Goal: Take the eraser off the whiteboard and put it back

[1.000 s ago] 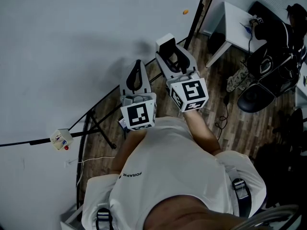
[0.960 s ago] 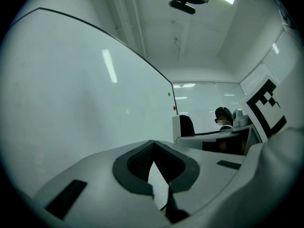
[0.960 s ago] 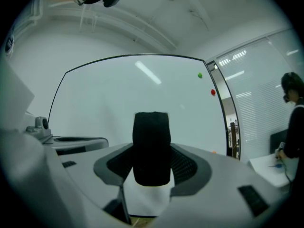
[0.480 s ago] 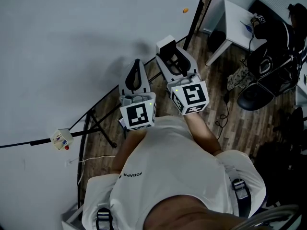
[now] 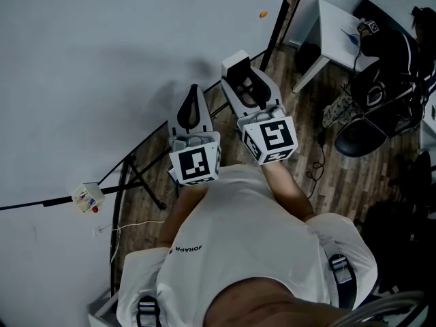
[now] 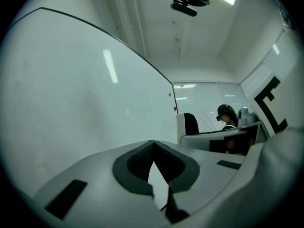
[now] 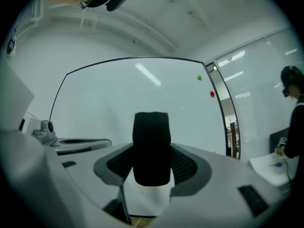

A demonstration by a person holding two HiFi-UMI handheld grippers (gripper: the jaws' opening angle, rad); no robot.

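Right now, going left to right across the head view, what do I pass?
Small box → left gripper → right gripper → white table.

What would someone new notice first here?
The black eraser clamped in the right gripper, held before the big whiteboard. Beside it, the left gripper is shut and empty. At far right, a person in dark clothes stands at a white desk.

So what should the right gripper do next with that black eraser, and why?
Probably ease the right gripper forward to the whiteboard. Its jaws are clamped on the eraser, which is off the board and facing it, ready to go back.
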